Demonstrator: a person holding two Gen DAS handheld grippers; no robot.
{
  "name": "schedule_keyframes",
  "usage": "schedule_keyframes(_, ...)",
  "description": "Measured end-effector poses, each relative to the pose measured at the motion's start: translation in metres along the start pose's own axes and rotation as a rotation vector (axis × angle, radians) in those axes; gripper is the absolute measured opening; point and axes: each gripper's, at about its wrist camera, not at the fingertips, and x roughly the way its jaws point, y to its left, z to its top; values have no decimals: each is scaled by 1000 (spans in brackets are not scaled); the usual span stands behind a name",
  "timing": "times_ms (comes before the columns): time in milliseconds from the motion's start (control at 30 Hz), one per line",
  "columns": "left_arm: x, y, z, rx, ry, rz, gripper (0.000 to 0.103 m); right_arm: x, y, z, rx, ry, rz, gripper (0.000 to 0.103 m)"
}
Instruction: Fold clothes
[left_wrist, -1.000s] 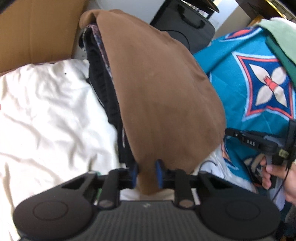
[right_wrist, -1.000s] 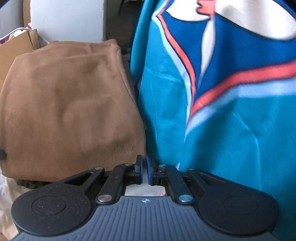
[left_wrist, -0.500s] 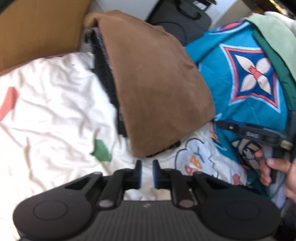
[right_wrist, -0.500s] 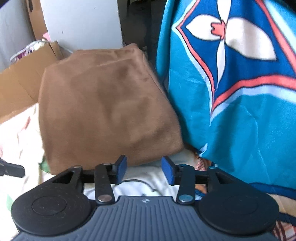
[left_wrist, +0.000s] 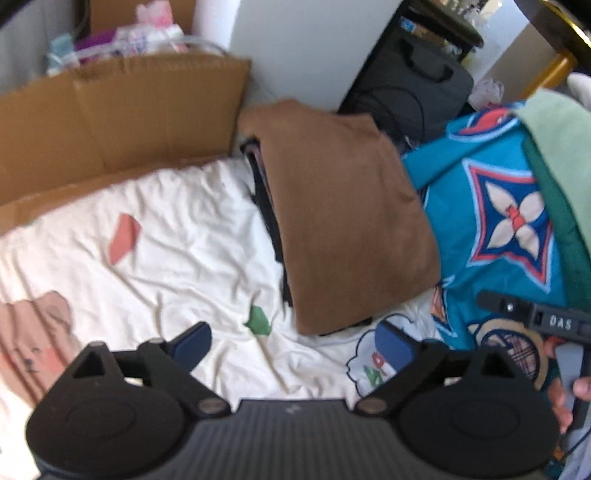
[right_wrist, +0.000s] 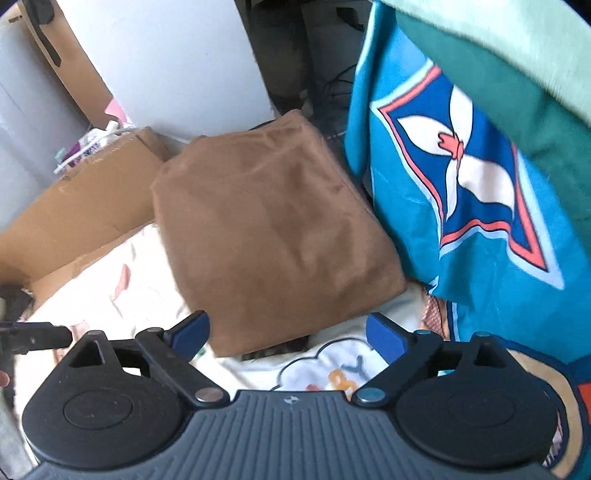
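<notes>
Cardboard box's (left_wrist: 122, 122) contents: left view only.

right gripper (left_wrist: 532, 317) side: we read "DAS" in pale letters on its dark body
cartoon sheet (right_wrist: 332, 369) print: we see coloured letters, too cut off to read

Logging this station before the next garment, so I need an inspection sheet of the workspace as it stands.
Surface: cream printed sheet, wrinkled.
Job's things: brown folded garment lying on a dark stack; teal patterned cloth and green clothes heaped beside it.
Clutter: cardboard box holding packets.
Grippers: left gripper and right gripper both opening, nothing between the jaws.
Cables: thin dark cable at the black case.
Surroundings: white wall panel.
</notes>
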Motion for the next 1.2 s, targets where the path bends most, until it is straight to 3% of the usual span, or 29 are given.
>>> schedule_keyframes(367, -103, -10, 25, -18, -27, 127, 99, -88, 46, 22, 34, 38, 0, 101)
schedule_keyframes(567, -165, -8, 29, -16, 7, 142, 100, -130, 75, 21, 4, 54, 16, 101)
schedule_keyframes(667, -198, -4, 25, -23, 1, 157, 100, -156, 92, 19, -36, 27, 65, 101)
schedule_keyframes(1033, -330, 2, 1, 18, -64, 258, 103, -233, 131, 19, -98, -38, 111, 101)
schedule_keyframes(1200, -374, 3, -25, 39, -80, 302, 103, -258, 146, 12, -141, -48, 115, 101)
